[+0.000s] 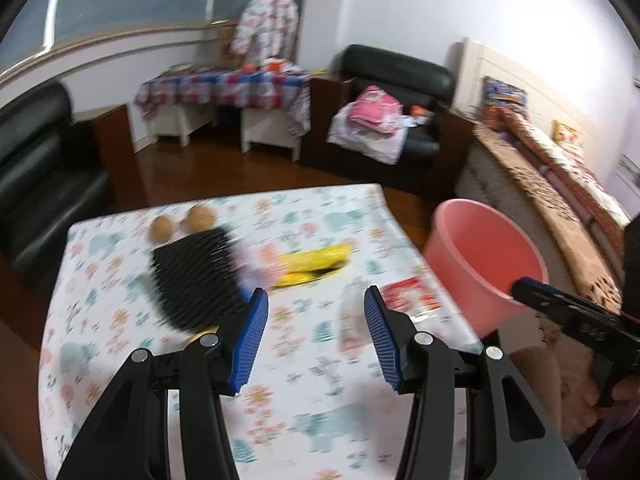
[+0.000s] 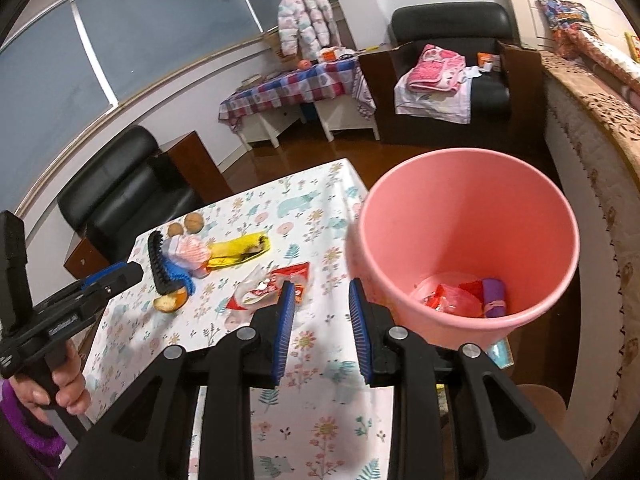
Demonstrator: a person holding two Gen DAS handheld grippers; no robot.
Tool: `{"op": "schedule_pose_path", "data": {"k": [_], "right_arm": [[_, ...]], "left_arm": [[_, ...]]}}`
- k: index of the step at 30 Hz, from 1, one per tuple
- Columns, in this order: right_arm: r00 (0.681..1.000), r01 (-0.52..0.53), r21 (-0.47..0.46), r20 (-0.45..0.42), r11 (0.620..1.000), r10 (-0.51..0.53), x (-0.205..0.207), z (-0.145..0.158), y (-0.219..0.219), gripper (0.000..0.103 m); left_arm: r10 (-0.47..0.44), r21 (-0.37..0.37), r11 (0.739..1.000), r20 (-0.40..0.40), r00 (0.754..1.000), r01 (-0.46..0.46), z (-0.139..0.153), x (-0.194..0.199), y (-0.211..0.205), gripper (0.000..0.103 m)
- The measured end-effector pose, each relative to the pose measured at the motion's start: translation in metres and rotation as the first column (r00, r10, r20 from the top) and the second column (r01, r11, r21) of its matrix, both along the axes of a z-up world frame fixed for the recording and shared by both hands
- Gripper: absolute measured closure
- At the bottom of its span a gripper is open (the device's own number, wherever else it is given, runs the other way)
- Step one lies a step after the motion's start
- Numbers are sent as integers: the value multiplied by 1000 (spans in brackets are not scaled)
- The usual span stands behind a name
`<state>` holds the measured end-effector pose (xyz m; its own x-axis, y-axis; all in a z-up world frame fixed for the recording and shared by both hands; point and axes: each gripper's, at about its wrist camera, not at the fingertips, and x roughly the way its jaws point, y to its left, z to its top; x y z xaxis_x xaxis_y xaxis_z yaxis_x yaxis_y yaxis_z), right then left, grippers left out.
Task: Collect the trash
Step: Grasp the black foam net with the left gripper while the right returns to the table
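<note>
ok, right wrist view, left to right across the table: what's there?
Black brush → orange peel → banana peel → red-and-white wrapper → pink bin, just past the tablecloth edge.

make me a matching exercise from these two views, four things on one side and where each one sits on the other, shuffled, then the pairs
Things
1. banana peel
2. purple wrapper
3. two walnuts
4. folded pink clothes

Places
A. on the black armchair at the back of the room
B. inside the pink bucket, at the bottom
C. at the far edge of the table, beyond the black brush
D. on the table, between the brush pile and the red-and-white wrapper

Pairs: 1-D, 2-B, 3-C, 4-A
</note>
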<state>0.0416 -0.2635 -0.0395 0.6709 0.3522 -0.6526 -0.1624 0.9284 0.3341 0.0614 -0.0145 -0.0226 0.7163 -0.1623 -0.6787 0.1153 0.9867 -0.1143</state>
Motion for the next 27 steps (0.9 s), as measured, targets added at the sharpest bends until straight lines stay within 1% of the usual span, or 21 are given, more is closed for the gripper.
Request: {"op": "schedule_pose_path", "data": {"k": [3,5,12,18,20,23,25,27], "right_arm": [[1000,-16,5,-5,1000,16,1,-2,4,75],[1000,-24,7,-9,1000,24,2,-4,6,75],[999,-35,15,-24,999,36,5,-10,7,75],[999,-40,21,-36,999,41,10,-15,4,75],[998,-42,23,-39,999,43,11,-17,4,75],[998,-51,24,-44,998,52,14,-19,6,75],[997,-57,25,-47,998,58,15,-20,8,75],[996,-67,24,-51,997,68,17,-22,10,75]], "left_arm": [[69,5,998,-29,997,-69,-11,5,18,54],[95,4,995,-44,994,-95,-16,10,24,54],[168,8,986,-76,983,-167,-31,35,26,54],[259,51,966,-105,960,-255,-46,54,29,54],[287,51,958,-113,951,-283,-50,58,32,54],[307,43,952,-114,945,-304,-53,58,38,54],[315,42,949,-109,943,-312,-53,57,41,56],[317,40,948,-110,942,-315,-53,56,45,68]]}}
